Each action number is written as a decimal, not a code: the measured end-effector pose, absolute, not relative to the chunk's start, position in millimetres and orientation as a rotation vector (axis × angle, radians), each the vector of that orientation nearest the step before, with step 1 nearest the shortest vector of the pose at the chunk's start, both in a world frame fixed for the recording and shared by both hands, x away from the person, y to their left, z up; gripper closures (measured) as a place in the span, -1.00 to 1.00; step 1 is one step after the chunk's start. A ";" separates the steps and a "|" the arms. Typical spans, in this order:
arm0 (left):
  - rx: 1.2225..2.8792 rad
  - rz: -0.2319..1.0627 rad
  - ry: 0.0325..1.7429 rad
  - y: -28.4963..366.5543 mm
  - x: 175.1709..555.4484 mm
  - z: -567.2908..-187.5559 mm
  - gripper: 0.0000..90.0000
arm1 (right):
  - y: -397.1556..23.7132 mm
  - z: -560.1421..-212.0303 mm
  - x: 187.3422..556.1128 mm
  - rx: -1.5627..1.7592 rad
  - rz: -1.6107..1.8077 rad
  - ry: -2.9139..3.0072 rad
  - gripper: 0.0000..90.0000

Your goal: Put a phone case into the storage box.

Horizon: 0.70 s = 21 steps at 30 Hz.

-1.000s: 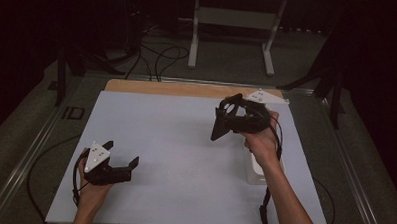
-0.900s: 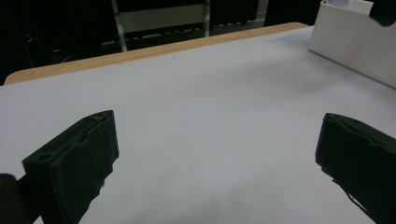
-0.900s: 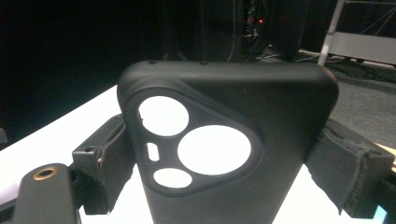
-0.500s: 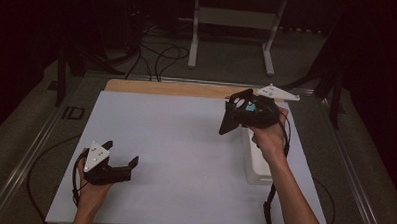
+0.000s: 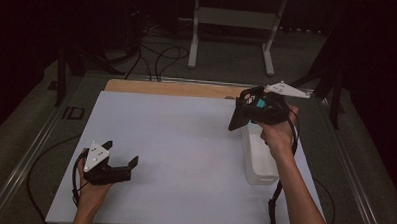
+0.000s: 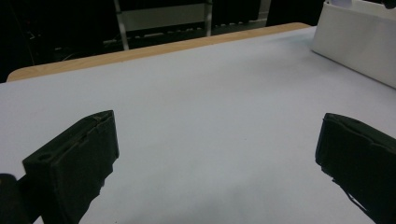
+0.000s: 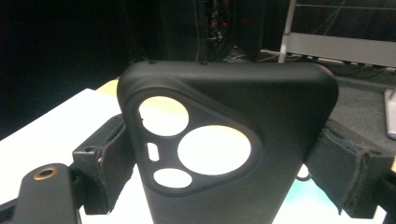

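Since the earlier frames the right gripper (image 5: 242, 113) has moved rightward and toward the table's far edge, and now sits above the far end of the bin (image 5: 259, 159). The left gripper (image 5: 119, 164) has barely shifted.

The case (image 7: 224, 149) is cut off at the bottom of the right gripper view; its lower end is not visible. In the high view it is small and dark.

The right gripper is clamped on the case, one jaw on each side edge, camera cut-outs facing the lens. The left gripper rests low on the table (image 5: 185, 141), jaws wide, holding nothing.
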<state>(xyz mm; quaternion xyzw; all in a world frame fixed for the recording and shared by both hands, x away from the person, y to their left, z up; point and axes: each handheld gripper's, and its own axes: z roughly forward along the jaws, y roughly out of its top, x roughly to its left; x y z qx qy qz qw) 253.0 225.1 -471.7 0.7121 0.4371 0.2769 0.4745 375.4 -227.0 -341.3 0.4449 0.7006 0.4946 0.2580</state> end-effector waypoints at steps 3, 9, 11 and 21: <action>1.741 0.677 1.070 225.1 253.0 -471.6 -1.00 | -231.7 -340.8 377.1 1.218 1.333 1.886 -0.67; 1.741 0.678 1.070 225.1 253.0 -471.6 -1.00 | -239.5 -339.7 379.2 1.233 1.320 1.867 -0.67; 1.740 0.677 1.069 224.8 252.9 -471.6 -1.00 | -243.7 -339.7 380.3 1.241 1.303 1.853 -0.67; 1.739 0.679 1.071 224.7 252.8 -471.5 -1.00 | -253.9 -340.7 384.1 1.265 1.261 1.826 -0.67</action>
